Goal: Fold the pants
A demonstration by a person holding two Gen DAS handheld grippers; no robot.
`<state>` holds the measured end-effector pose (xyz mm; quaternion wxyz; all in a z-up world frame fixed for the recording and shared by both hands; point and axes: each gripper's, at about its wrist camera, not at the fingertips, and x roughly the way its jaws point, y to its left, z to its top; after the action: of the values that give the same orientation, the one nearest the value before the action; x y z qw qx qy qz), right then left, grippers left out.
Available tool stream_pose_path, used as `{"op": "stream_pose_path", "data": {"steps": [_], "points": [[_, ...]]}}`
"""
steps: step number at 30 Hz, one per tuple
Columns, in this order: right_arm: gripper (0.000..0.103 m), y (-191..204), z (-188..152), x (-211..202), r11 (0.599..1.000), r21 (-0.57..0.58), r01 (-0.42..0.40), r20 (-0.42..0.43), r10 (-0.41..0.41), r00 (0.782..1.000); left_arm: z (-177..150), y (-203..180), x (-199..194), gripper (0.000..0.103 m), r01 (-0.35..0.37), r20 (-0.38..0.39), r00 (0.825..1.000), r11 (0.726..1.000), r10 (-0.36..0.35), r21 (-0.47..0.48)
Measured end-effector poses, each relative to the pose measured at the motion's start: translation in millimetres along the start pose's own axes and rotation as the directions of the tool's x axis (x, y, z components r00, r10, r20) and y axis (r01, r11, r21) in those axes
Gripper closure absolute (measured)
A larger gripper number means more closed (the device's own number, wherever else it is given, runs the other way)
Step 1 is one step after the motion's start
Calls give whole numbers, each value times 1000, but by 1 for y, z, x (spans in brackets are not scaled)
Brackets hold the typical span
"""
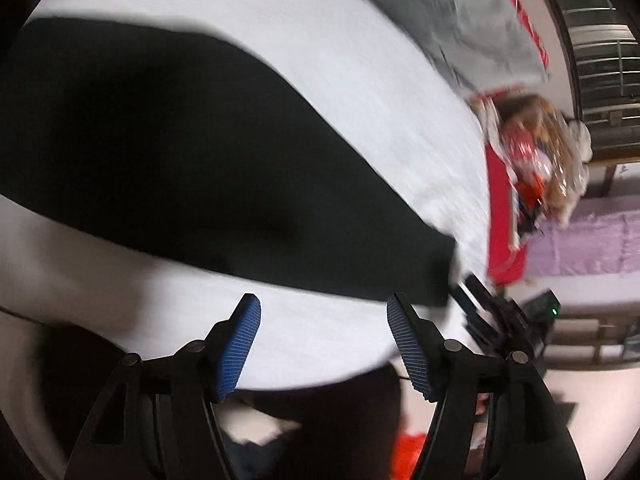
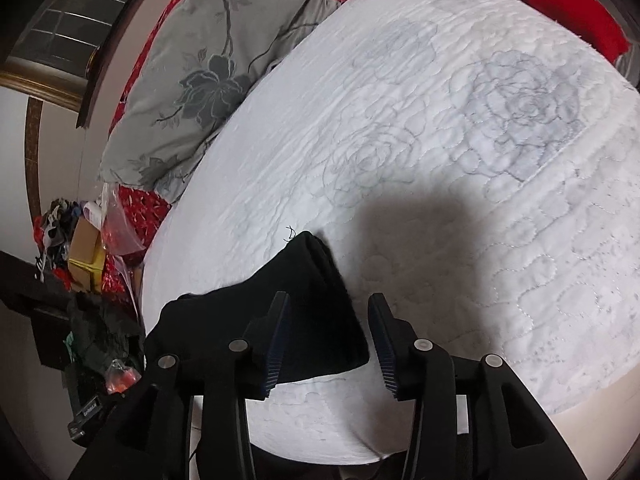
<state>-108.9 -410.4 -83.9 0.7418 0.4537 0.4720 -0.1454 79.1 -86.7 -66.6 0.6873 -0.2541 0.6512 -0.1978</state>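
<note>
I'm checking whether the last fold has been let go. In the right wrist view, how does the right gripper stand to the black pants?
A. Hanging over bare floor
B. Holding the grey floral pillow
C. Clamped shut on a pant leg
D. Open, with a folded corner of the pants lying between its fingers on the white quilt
D: the right gripper has its blue pads apart, the black pants lying loose between them on the white quilt.

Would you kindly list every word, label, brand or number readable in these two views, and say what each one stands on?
None can be read for certain.
Small white lettering on the black device at the lower left of the right wrist view: too small to read.
Left wrist view: motion-blurred, no text legible.
</note>
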Motion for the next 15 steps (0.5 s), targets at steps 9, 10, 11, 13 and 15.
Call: {"op": "stream_pose_path", "data": {"steps": [9, 10, 11, 13, 15], "points": [[54, -13, 9, 8, 999, 6, -53, -39, 54, 998, -9, -36, 92, 38, 79, -81, 993, 989, -90, -128], [54, -13, 10, 9, 998, 5, -56, -42, 57, 998, -9, -36, 97, 38, 88, -85, 991, 986, -100, -140], [54, -13, 11, 11, 998, 4, -61, -47, 61, 997, -12, -32, 104, 38, 92, -89, 990, 985, -106, -148], [54, -14, 14, 15, 998, 9, -69, -52, 69, 996, -21, -25, 113, 39, 93, -92, 990, 984, -108, -155], [54, -16, 17, 20, 996, 24, -82, -58, 83, 995, -22, -24, 122, 39, 90, -93, 990, 984, -105, -155]]}}
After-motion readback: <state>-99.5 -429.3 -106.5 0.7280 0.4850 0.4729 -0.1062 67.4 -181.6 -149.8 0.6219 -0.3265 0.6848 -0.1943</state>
